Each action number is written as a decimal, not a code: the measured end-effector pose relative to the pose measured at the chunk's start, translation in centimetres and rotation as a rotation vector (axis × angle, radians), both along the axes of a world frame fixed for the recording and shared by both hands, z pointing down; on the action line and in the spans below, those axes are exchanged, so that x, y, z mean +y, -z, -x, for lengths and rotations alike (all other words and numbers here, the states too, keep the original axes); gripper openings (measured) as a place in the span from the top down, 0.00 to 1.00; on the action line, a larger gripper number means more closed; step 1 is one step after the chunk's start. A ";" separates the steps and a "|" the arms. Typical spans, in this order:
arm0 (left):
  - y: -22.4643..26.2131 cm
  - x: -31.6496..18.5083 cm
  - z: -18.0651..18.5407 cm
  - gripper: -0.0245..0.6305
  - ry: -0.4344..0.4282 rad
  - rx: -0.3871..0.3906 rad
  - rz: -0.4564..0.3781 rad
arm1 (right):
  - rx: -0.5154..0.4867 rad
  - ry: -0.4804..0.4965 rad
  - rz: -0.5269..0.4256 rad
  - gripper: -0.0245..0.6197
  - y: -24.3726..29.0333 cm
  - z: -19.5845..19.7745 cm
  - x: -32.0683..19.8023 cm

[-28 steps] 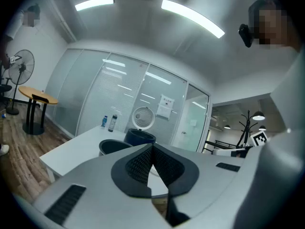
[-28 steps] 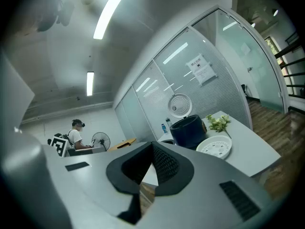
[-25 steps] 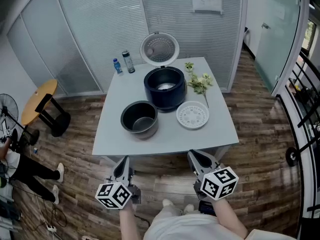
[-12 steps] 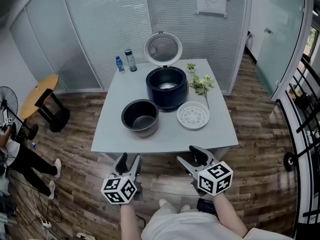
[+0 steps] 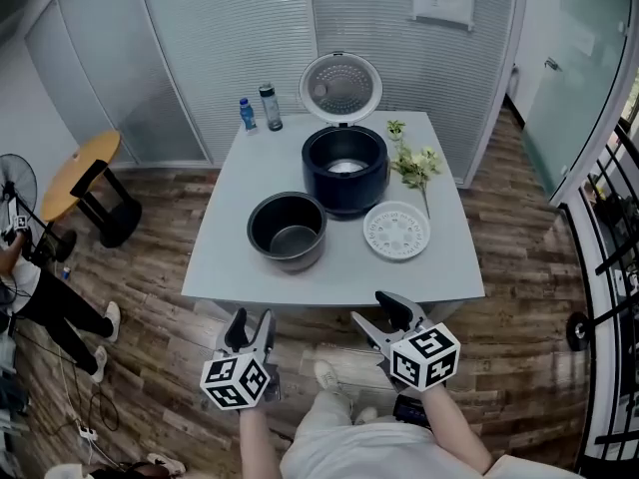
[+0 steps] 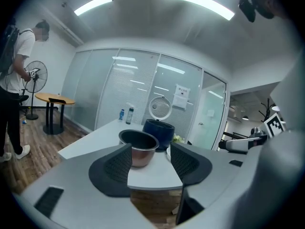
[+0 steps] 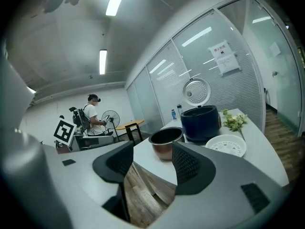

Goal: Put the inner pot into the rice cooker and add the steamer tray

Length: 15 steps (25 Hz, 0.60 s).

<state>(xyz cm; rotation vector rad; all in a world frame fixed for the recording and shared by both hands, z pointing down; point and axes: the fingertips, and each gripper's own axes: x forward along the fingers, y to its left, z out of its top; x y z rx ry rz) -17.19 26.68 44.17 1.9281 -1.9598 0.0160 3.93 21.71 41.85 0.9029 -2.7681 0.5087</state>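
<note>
The dark inner pot point(image 5: 288, 231) point(image 6: 138, 147) point(image 7: 167, 142) stands on the white table point(image 5: 225, 257), left of the round white steamer tray point(image 5: 396, 231) point(image 7: 226, 144). Behind them is the navy rice cooker point(image 5: 344, 168) point(image 6: 158, 132) point(image 7: 200, 121) with its lid point(image 5: 340, 89) raised. My left gripper point(image 5: 250, 329) point(image 6: 150, 162) and right gripper point(image 5: 382, 314) point(image 7: 152, 162) hover before the table's near edge, short of it. Both have just been opening and stand open, nothing between the jaws.
Two bottles point(image 5: 258, 111) stand at the table's back left, a green plant sprig point(image 5: 414, 160) at the back right. A small round wooden table point(image 5: 85, 180) and a fan point(image 5: 12, 193) are at left, with a person point(image 7: 90, 114) there. Glass walls lie behind.
Both grippers' jaws went from shut to wide open. The grippers and the view have shifted, bringing the table closer and slightly lower in the head view.
</note>
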 end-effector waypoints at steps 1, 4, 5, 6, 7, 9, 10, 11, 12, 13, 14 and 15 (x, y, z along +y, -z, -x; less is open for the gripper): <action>-0.3 -0.5 0.4 0.59 0.002 0.000 0.005 | 0.004 0.003 0.005 0.55 -0.2 0.4 -0.6; -1.1 -2.6 1.8 0.59 0.005 0.005 0.016 | 0.022 0.008 0.025 0.55 -1.3 1.8 -2.9; -1.5 -3.5 2.4 0.59 0.007 0.009 0.020 | 0.025 0.006 0.034 0.55 -1.7 2.4 -3.8; -1.9 -4.5 3.1 0.59 0.008 0.014 0.025 | 0.029 0.003 0.042 0.55 -2.1 3.0 -4.8; -2.2 -5.6 3.8 0.59 0.008 0.020 0.029 | 0.033 0.001 0.050 0.55 -2.5 3.7 -5.9; -2.8 -7.8 5.5 0.59 0.005 0.028 0.041 | 0.047 0.001 0.067 0.55 -3.3 5.4 -8.3; -3.1 -8.9 6.3 0.59 0.001 0.033 0.049 | 0.052 0.000 0.077 0.55 -3.7 6.2 -9.4; -3.4 -9.9 7.0 0.59 -0.002 0.039 0.056 | 0.056 -0.001 0.089 0.55 -4.1 7.0 -10.4; -3.6 -10.8 7.7 0.59 -0.003 0.045 0.064 | 0.059 -0.003 0.102 0.55 -4.4 7.7 -11.4; -3.9 -11.7 8.4 0.59 -0.004 0.050 0.071 | 0.062 -0.008 0.116 0.55 -4.8 8.4 -12.4; -4.1 -12.7 9.0 0.59 -0.007 0.055 0.077 | 0.066 -0.014 0.129 0.55 -5.2 9.0 -13.4; -4.3 -13.6 9.6 0.59 -0.010 0.061 0.083 | 0.071 -0.020 0.140 0.55 -5.5 9.5 -14.3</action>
